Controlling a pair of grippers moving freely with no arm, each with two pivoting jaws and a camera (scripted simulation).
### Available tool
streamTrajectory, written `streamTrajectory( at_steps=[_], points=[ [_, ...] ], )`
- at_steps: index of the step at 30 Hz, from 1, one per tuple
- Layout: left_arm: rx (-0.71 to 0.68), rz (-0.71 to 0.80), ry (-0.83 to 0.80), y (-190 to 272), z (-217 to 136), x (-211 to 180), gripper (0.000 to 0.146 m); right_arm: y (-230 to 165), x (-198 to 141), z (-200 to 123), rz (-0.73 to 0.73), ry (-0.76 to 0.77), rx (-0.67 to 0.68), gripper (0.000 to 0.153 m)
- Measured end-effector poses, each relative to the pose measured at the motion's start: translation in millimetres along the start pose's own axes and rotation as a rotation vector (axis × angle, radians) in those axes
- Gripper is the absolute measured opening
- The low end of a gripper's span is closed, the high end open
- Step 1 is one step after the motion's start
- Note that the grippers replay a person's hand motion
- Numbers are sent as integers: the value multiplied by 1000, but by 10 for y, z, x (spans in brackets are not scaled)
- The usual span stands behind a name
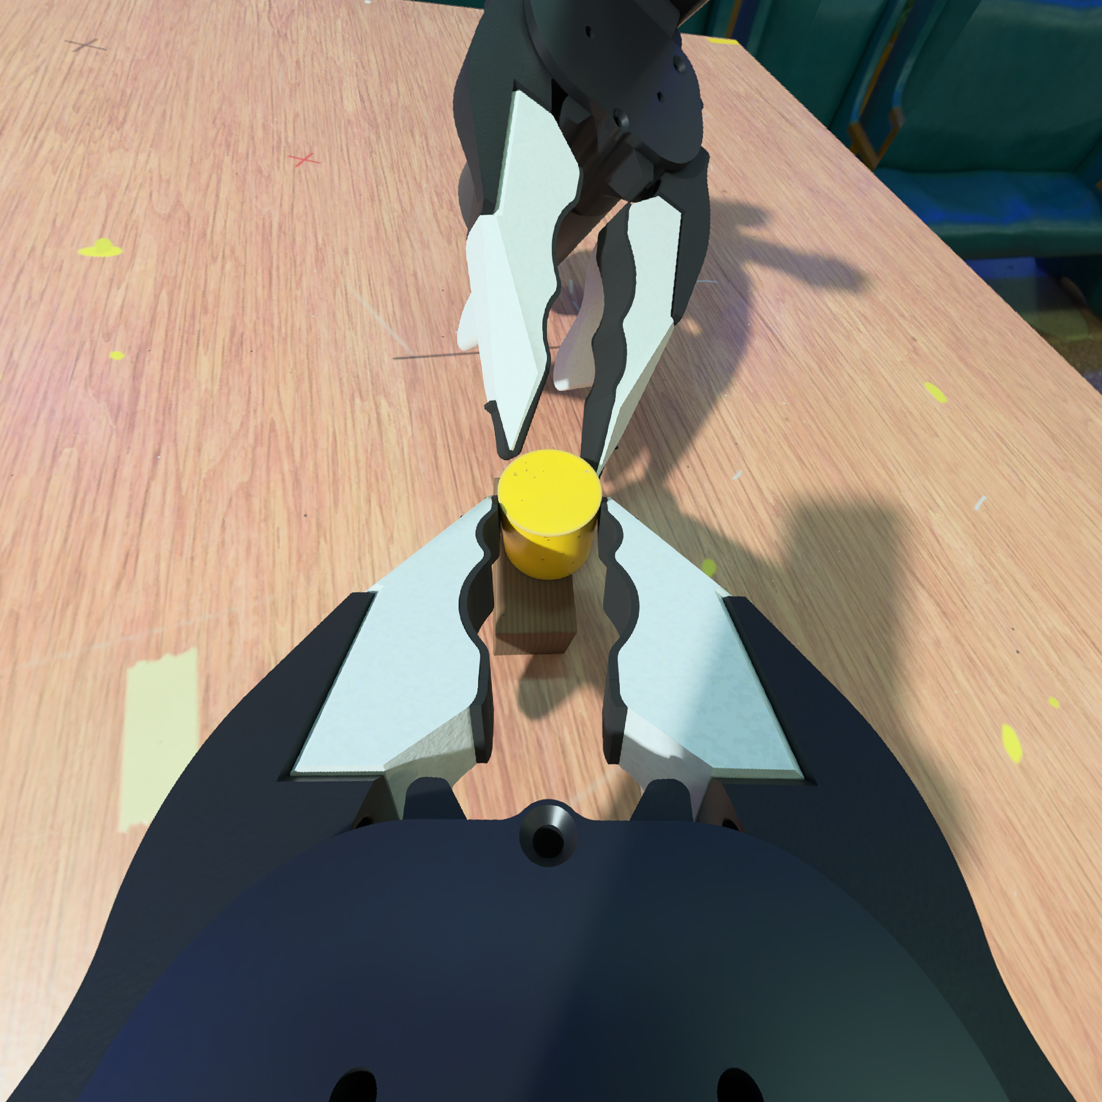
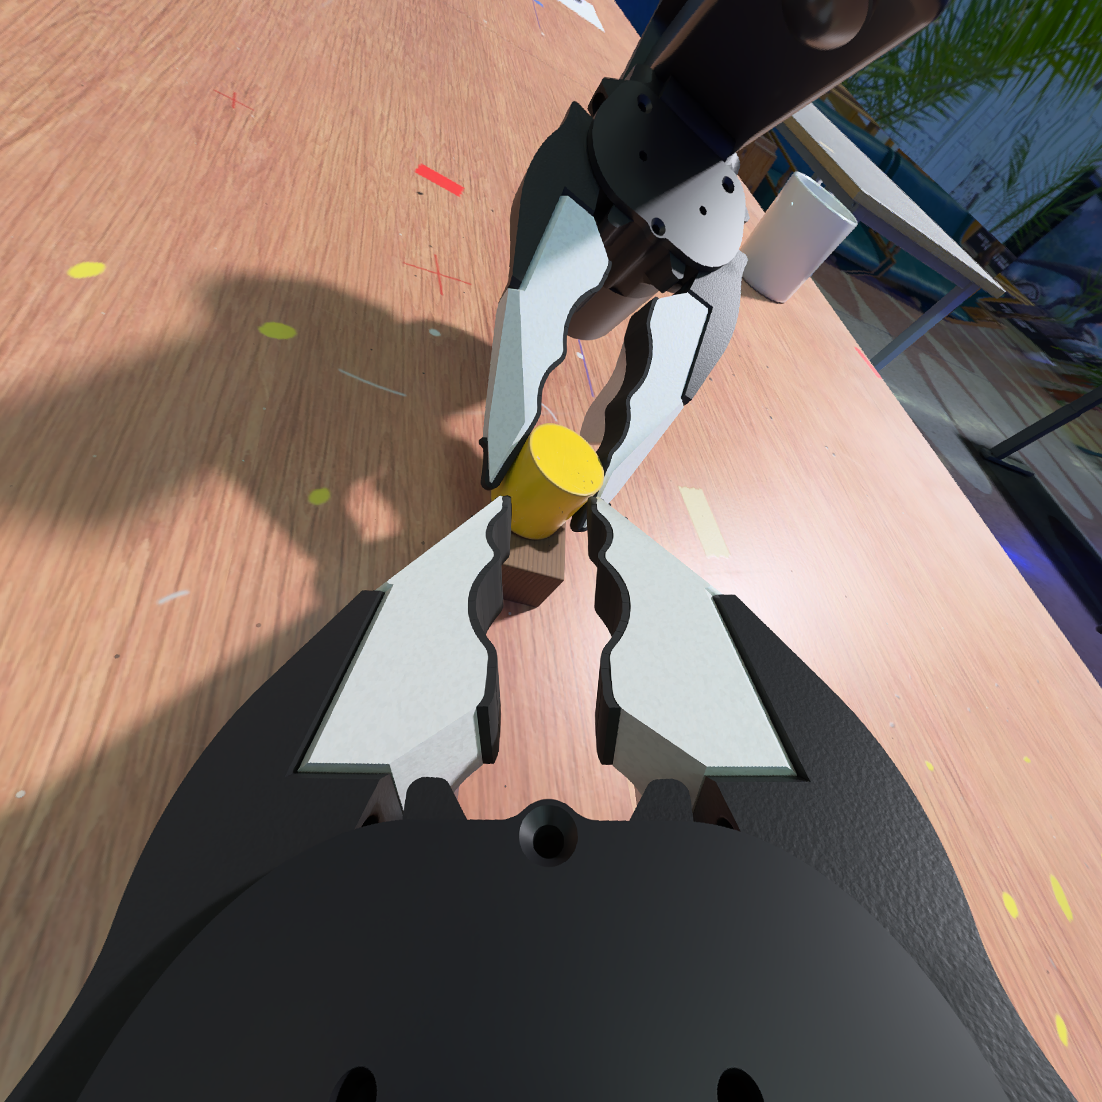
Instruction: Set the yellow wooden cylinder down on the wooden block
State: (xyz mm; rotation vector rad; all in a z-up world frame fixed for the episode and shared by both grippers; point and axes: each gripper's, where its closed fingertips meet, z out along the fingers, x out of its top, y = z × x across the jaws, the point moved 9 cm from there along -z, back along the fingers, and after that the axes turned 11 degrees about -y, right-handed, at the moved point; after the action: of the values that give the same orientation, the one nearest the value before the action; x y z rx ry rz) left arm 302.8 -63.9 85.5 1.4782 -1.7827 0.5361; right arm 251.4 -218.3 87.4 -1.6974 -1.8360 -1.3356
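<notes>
The yellow wooden cylinder [image 1: 548,501] stands upright on the far end of the small wooden block [image 1: 534,614], which lies on the table. My left gripper [image 1: 548,514] is shut on the cylinder's sides just under its top. My right gripper [image 1: 551,462] comes in from the opposite side, and its tips drop behind the cylinder. In the right wrist view the right gripper [image 2: 548,511] is shut low around the block [image 2: 531,575], where the cylinder [image 2: 551,477] meets it. The left gripper [image 2: 548,474] flanks the cylinder from beyond. The contact with the block is partly hidden.
The wooden table [image 1: 238,417] carries paint flecks, pen marks and a strip of pale tape [image 1: 158,733]. Its right edge runs close by. A white cup [image 2: 793,238] stands near that edge behind the left gripper. Teal seating [image 1: 984,149] lies beyond the table.
</notes>
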Motion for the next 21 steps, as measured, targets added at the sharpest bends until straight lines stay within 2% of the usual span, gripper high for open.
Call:
streamTrajectory(
  at_steps=[21],
  points=[
    [37, 12, -3, 28, 4, -1, 32, -8, 3, 1, -11, -4, -11, 25]
  ],
)
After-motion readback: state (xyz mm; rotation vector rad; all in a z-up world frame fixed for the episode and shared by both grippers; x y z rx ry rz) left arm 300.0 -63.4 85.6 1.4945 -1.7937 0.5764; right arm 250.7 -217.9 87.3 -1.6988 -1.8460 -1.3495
